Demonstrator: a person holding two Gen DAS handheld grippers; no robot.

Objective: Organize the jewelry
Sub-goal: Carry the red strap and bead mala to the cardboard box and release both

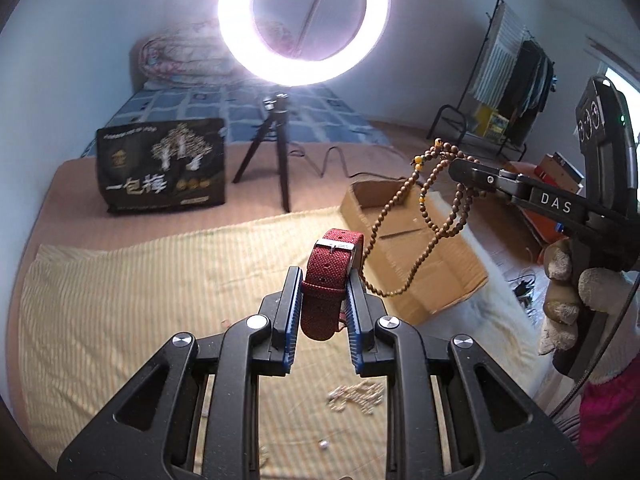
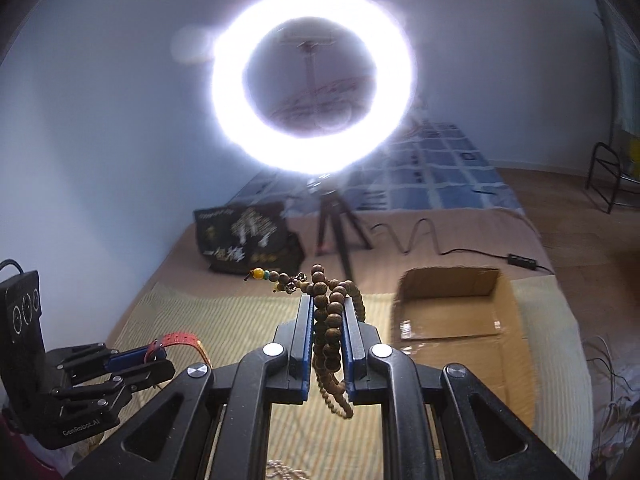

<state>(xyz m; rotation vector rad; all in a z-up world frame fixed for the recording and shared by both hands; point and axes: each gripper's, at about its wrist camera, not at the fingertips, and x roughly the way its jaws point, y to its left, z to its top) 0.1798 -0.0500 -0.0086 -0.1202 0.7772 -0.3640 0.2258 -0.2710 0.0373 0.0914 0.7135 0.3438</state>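
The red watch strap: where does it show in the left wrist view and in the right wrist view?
Left wrist view: red watch strap at centre, clamped between the left tool fingers, buckle up.
Right wrist view: lower left, a red band sticking out of the left tool.
Shared landmark: the cardboard box on the striped cloth.

A bed (image 1: 68,184) carries everything. A yellow striped cloth (image 1: 120,288) covers its near half. On the cloth sit an open cardboard box (image 1: 432,264) at 3 o'clock, a pale chain (image 1: 356,396) at 6 o'clock and a small white bead (image 1: 323,445) beside it. Beyond the cloth, a black bag (image 1: 162,166) stands at 11 o'clock, a tripod (image 1: 272,148) at 12 o'clock, its cable (image 1: 332,160) trailing toward 1 o'clock. A blue checked blanket (image 1: 224,108) lies farther back.
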